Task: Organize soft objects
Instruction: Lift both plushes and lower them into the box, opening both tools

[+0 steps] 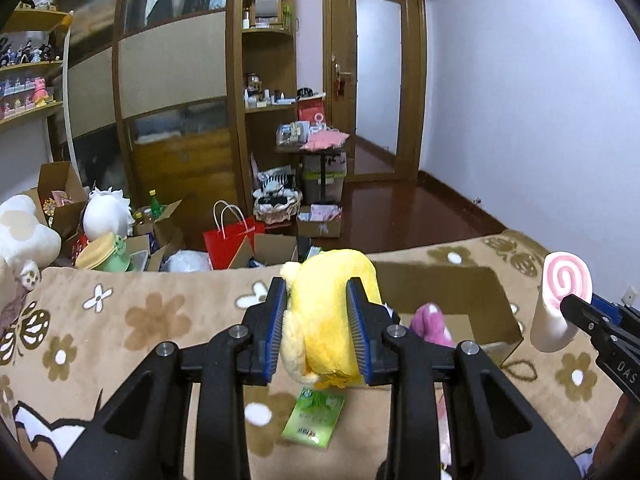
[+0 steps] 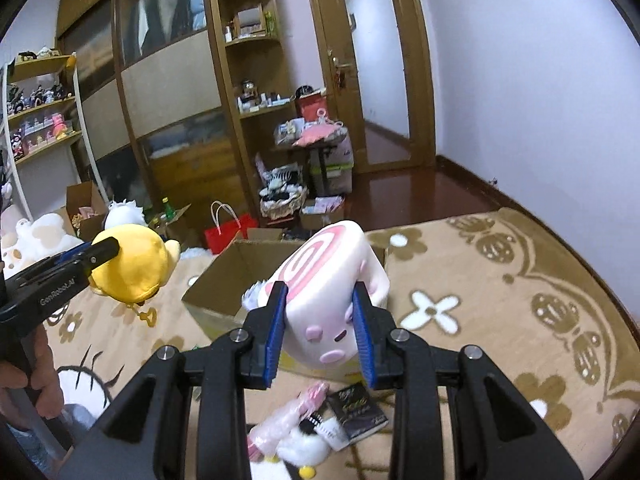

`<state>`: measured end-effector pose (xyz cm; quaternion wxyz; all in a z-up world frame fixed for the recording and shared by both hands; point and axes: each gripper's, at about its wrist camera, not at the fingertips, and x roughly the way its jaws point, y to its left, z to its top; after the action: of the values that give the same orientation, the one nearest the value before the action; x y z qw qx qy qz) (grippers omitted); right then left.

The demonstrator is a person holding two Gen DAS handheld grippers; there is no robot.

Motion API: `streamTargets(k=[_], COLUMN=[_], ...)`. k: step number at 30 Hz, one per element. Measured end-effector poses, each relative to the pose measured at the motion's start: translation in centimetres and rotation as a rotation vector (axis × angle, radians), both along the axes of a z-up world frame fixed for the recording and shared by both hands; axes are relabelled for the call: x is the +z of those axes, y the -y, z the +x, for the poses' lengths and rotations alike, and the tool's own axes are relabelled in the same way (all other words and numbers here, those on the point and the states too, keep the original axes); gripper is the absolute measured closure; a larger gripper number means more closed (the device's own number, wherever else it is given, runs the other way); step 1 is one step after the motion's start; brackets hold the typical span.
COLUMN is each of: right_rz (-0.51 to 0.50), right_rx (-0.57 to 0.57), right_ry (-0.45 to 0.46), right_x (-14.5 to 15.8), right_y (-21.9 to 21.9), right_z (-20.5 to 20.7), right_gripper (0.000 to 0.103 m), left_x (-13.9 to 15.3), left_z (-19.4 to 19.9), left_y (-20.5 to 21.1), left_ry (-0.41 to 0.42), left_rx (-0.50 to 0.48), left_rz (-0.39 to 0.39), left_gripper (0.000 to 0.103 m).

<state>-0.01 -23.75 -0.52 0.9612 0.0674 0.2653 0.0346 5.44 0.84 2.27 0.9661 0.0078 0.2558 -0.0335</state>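
My left gripper (image 1: 317, 328) is shut on a yellow plush toy (image 1: 326, 312), held above the flowered beige blanket (image 1: 160, 320). The same yellow plush toy (image 2: 130, 270) shows at the left of the right wrist view, with a small key-shaped charm hanging under it. My right gripper (image 2: 320, 332) is shut on a white roll-cake plush (image 2: 332, 300) with a pink swirl end and a pink face. That roll-cake plush (image 1: 560, 300) appears at the right edge of the left wrist view. An open cardboard box (image 2: 224, 284) lies on the blanket just beyond both grippers, a purple plush (image 1: 432, 322) inside it.
On the blanket under the grippers lie a green packet (image 1: 314, 420), a dark packet (image 2: 360, 412), a pink wrapped item (image 2: 288, 416) and a white duck plush (image 2: 300, 452). Beyond the bed edge stand boxes, a red bag (image 1: 228, 240), white plush toys (image 1: 24, 232) and a wardrobe.
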Motion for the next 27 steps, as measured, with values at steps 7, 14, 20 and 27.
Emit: streamTargets(k=[7, 14, 20, 27], right_rz=[-0.018, -0.028, -0.042, -0.033], right_rx=[-0.027, -0.023, -0.013, -0.012], right_ry=[0.030, 0.048, 0.042, 0.003], right_x=[0.6, 0.4, -0.2, -1.7], right_y=[0.5, 0.6, 0.3, 0.5], right_z=[1.2, 2.9, 4.7, 6.5], right_gripper=[0.070, 0.070, 0.070, 0.070], left_x=[0.0, -0.5, -1.4, -3.0], left_z=[1.8, 3.4, 5.2, 6.9], left_y=[0.7, 2.1, 2.8, 3.2], left_ry=[0.017, 0.077, 0.073, 0.024], left_rx=[0.003, -0.027, -0.029, -0.056], left_rz=[0.015, 0.049, 0.046, 0.036], left_gripper=[0.074, 0.074, 0.074, 0.074])
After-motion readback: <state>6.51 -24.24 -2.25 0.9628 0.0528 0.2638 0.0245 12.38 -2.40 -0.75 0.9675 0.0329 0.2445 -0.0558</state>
